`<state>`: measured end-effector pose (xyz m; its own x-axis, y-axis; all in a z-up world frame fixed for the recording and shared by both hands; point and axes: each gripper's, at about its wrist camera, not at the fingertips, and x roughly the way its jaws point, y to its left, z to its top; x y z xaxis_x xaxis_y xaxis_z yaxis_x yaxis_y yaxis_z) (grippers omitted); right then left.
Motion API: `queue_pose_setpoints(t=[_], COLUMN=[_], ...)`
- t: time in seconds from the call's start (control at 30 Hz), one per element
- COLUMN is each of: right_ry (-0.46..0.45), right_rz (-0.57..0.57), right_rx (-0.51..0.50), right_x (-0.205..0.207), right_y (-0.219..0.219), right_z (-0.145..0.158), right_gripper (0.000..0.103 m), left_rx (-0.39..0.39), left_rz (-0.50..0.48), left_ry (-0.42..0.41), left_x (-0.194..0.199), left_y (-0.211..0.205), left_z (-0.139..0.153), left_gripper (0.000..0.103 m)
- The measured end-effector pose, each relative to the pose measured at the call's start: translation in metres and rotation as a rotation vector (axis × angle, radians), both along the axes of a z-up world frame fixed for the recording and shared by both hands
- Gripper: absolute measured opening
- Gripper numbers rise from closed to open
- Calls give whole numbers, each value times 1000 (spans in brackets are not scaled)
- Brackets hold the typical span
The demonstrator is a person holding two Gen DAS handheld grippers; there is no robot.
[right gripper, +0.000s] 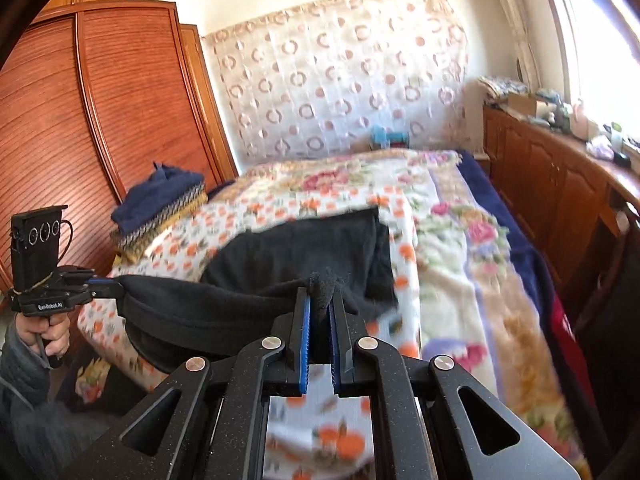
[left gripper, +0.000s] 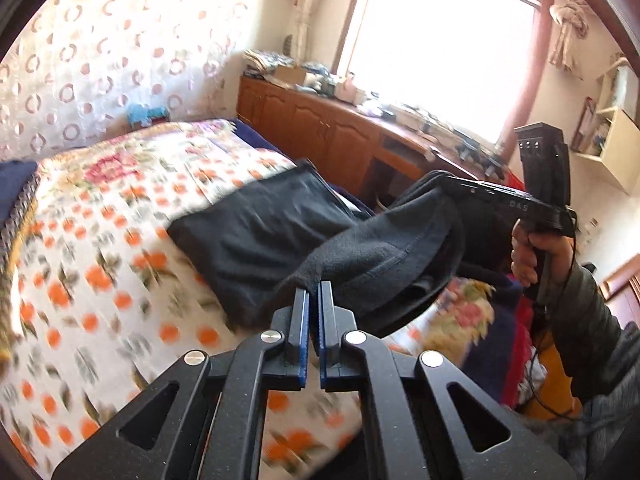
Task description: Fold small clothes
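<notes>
A: Which step is this?

B: The lift for a fold, I'd say. The left hand-held gripper [left gripper: 314,292] has its jaws pressed together on one corner of the black garment [left gripper: 280,236], and the right hand-held gripper [right gripper: 320,300] pinches a bunched tuft of the other near corner.

A: And where is the garment itself?

B: Its far part lies flat on the flowered bed cover [right gripper: 440,264], towards the middle of the bed. The near edge hangs in the air, slung between the two grippers and sagging in the middle.

A: So what does the next move call for?

B: Probably carrying both corners together towards the far edge, level with each other, so the near half lands square on the far half. The slack should be drawn out first, or the fold creases.

A: Any risk?

B: The left pinch is only on a thin tip of cloth; it could slip
</notes>
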<state>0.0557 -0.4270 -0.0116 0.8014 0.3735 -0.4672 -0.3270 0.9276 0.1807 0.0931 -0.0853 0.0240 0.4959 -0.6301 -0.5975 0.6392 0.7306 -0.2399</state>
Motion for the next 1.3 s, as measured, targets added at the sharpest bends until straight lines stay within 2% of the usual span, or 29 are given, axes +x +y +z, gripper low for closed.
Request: queue_pose_setpoints(t=[0.17, 0.37, 0.47, 0.67, 0.7, 0.73, 0.77, 0.9, 0.93, 1.03, 1.13, 1.27, 1.3], right_ry=[-47, -8, 17, 51, 60, 71, 82, 106, 109, 106, 100, 77, 72], right_rz=[1, 1, 3, -10, -11, -9, -11, -7, -8, -17, -18, -49, -50], right_rx=[-27, -76, -99, -126, -131, -133, -137, -141, -140, -133, -116, -136, -131], right_x=[58, 124, 142, 166, 170, 176, 180, 190, 190, 194, 195, 187, 185], right_y=[17, 38, 46, 55, 57, 55, 56, 60, 61, 58, 57, 54, 52], right_z=[17, 2, -4, 2, 5, 5, 5, 10, 10, 13, 14, 21, 21], right_gripper=[8, 8, 8, 8, 8, 8, 8, 8, 8, 8, 8, 23, 31], left_rx=[1, 13, 17, 22, 29, 40, 50, 47, 49, 62, 66, 85, 95], left_rz=[74, 121, 136, 156, 157, 163, 170, 158, 155, 121, 100, 100, 111], left_ry=[-7, 34, 47, 73, 76, 69, 52, 69, 77, 95, 111, 121, 122], left_x=[56, 101, 115, 141, 144, 146, 146, 151, 153, 154, 154, 157, 160], left_y=[6, 10, 9, 10, 9, 9, 9, 11, 10, 3, -3, -10, -11], left_z=[4, -14, -21, -25, -25, -25, -25, -28, -30, -38, -45, -53, -56], left_gripper=[4, 4, 5, 7, 10, 26, 37, 51, 62, 77, 78, 78, 78])
